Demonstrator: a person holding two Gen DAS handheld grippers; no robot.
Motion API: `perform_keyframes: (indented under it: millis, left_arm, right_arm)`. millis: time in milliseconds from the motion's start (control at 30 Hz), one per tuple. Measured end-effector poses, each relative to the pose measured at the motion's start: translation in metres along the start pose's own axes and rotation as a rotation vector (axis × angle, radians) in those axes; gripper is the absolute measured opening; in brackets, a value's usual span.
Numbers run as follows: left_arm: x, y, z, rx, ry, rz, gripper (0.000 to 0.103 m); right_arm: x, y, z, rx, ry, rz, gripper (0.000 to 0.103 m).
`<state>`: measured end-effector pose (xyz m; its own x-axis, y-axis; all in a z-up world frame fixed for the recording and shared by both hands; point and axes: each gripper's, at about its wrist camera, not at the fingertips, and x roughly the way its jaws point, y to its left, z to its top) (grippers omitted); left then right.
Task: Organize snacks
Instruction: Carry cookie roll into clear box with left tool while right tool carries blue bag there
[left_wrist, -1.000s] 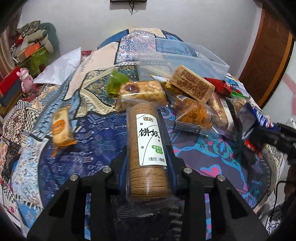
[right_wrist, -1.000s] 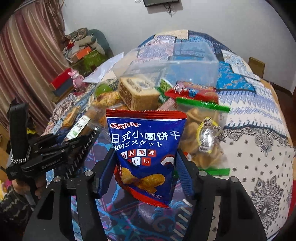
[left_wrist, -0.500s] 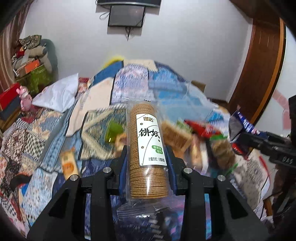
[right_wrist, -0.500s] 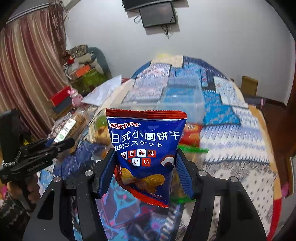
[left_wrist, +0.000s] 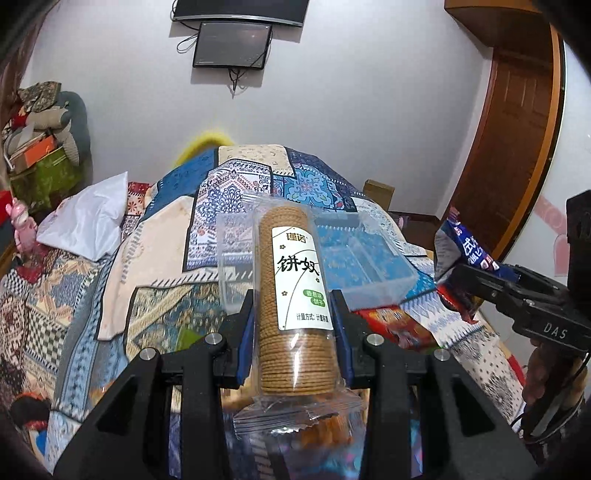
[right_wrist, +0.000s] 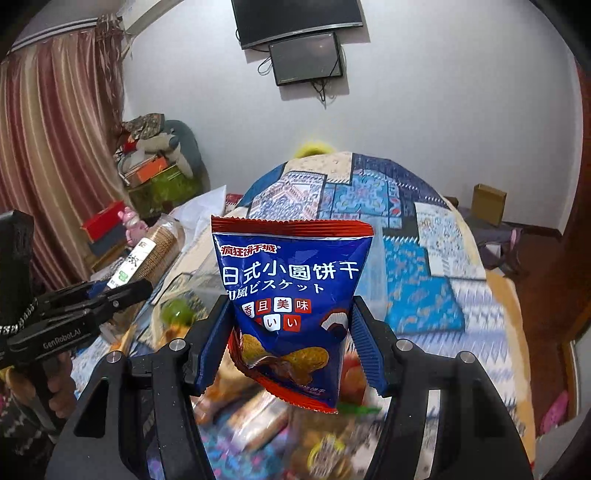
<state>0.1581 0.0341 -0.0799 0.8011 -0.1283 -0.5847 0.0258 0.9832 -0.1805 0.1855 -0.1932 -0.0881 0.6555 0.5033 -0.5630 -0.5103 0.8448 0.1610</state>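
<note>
I have both hands loaded. My left gripper (left_wrist: 294, 314) is pinching a clear-wrapped roll of round biscuits (left_wrist: 293, 295) across its lower half, the roll standing up along the fingers, lifted off the bed. My right gripper (right_wrist: 291, 339) is clamped on a blue bag of small round biscuits (right_wrist: 291, 295), pads squeezing its lower sides, also held in the air. Each gripper shows in the other's camera, near one another but apart.

My guess is both go into the clear plastic bin (left_wrist: 369, 266) that sits on the patchwork quilt (left_wrist: 240, 177) toward the middle of the bed, beyond the snack heap.

What worries me:
- The roll's wrapper is slick and its crimped tail hangs loose below the pads — a jolt or a steeper tilt could let it slide out.
- The blue bag is soft and air-filled; the grip bites low, so the top may flop, or the bag may squirm free if I ease off early.
- Bringing both hands to one bin together risks the grippers knocking each other, or a pack catching the bin's rim, which is hard to see since it is transparent.

Around: loose snack packs (right_wrist: 258, 413) lie blurred below my right fingers at the near edge of the bed, with a green packet (right_wrist: 177, 312) beside them. A white pillow (left_wrist: 88, 218) rests at the left edge of the bed, a cardboard box (right_wrist: 489, 203) stands on the floor beyond the right edge, and screens (right_wrist: 303, 40) hang on the far wall. Nothing blocks the bin from above.
</note>
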Motion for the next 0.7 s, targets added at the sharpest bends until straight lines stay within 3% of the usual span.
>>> perform_keyframes:
  millis: [367, 700]
  left_arm:
    - [0.064, 0.009, 0.025, -0.005, 0.047, 0.006, 0.037]
    - [0.114, 0.015, 0.031, -0.008, 0.106, 0.030, 0.037]
  right_arm:
    - [0.060, -0.016, 0.030, 0.010, 0.038, -0.005, 0.059]
    - [0.115, -0.024, 0.032, 0.038, 0.145, -0.010, 0.059]
